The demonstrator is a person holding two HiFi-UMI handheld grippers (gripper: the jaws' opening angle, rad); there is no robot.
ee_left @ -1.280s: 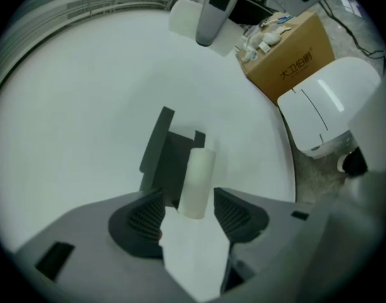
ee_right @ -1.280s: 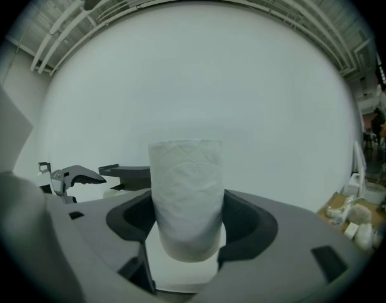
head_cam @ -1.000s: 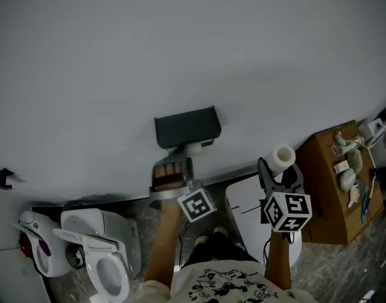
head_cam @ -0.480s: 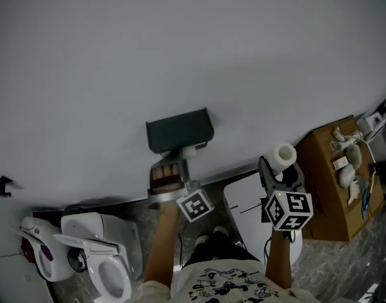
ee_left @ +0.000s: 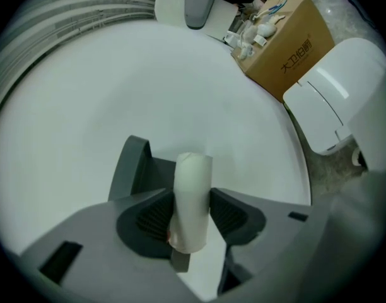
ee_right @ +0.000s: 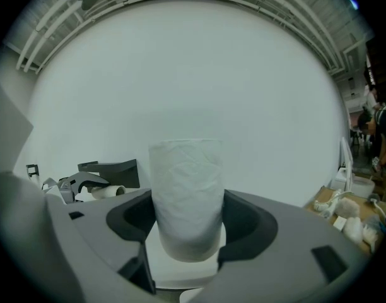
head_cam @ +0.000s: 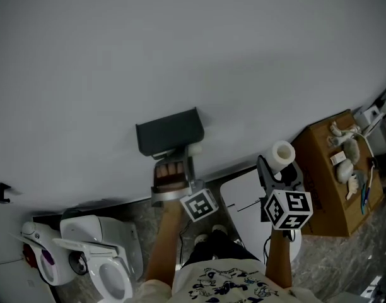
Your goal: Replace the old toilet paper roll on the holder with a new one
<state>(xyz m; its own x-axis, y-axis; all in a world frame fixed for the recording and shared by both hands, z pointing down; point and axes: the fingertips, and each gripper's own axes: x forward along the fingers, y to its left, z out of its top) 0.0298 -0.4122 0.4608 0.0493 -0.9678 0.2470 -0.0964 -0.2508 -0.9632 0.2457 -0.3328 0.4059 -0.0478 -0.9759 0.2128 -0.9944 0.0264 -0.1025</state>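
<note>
Holder: dark grey, fixed to the pale wall, with its flat cover jutting out just above the left claw.
Left claw: raised to the holder. Its jaws had just been closing with the old roll between them, and both ribbed pads lay against the roll's sides.
Old roll: a thin, whitish, nearly bare tube, pinched in the left claw right in front of the holder and just under its cover. Whether it rested on the holder's arm could not be told.
Right claw: held to the right of the holder and well apart from it, its jaws set wide and pressed on the sides of the new roll.
New roll: full, white and embossed, upright between the right claw's pads, with its top standing above them.
Cardboard box: brown, on the floor at the far right, with small pale items on top.
Toilet: white, at the lower left of the head view, on the mottled floor.
</note>
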